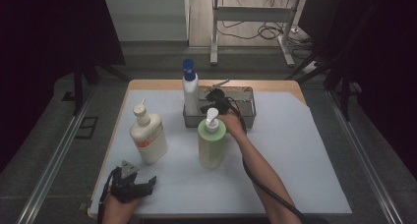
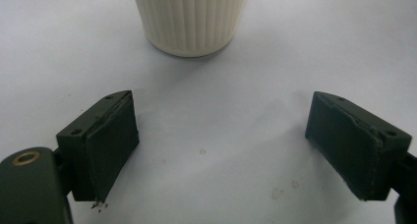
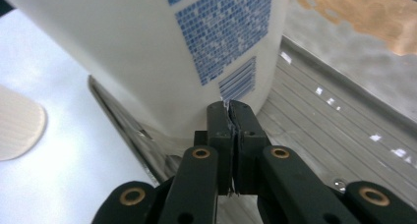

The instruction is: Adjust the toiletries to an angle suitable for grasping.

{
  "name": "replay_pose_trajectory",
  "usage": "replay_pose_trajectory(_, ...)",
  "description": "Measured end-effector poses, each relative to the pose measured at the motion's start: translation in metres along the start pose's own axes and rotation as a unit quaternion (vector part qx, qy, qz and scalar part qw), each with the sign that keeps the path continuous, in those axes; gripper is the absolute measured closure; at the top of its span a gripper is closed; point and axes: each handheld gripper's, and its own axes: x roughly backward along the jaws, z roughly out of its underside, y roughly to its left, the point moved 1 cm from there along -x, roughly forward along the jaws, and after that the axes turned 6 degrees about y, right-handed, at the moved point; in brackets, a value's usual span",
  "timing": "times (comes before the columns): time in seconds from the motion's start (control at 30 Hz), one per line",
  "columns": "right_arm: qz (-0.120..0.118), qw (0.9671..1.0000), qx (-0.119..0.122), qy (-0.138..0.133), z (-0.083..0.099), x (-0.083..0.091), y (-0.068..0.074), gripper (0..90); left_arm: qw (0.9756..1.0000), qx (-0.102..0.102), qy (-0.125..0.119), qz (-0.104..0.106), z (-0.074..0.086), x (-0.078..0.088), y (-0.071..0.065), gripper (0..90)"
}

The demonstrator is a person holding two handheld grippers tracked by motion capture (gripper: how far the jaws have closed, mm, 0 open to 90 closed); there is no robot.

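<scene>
Right gripper [image 3: 229, 106] has its jaws pressed together, nothing between them, tips right against the lower side of the white bottle with the blue cap [image 1: 190, 89]. That bottle stands upright in the left end of the metal tray [image 1: 248, 117]. To grab it well, probably spread the jaws first, then straddle the body low. Green pump bottle [image 1: 212, 141] stands just in front of the tray. Left gripper [image 2: 219, 150] is spread, empty, near the cream bottle [image 1: 148, 135], well apart from the tray.

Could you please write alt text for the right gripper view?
The right gripper has its fingers shut, tips against a white bottle with blue print. The bottle stands in a metal tray.
</scene>
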Motion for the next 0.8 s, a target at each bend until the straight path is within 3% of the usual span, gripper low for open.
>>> replay_pose_trajectory(0.47, -0.010, 0.9999, 0.003, -0.003, 0.0006, 0.0012, 0.0023, 89.3, 1.0000, 0.000, 0.000, 0.000, -0.0001, 0.0000, 0.0000, 11.9)
replay_pose_trajectory(0.8, -0.010, 0.9999, 0.003, -0.002, 0.0044, 0.0039, 0.0016, 81.3, 1.0000, 0.000, -0.001, -0.001, 0.0002, -0.0001, -0.0002, 11.9)
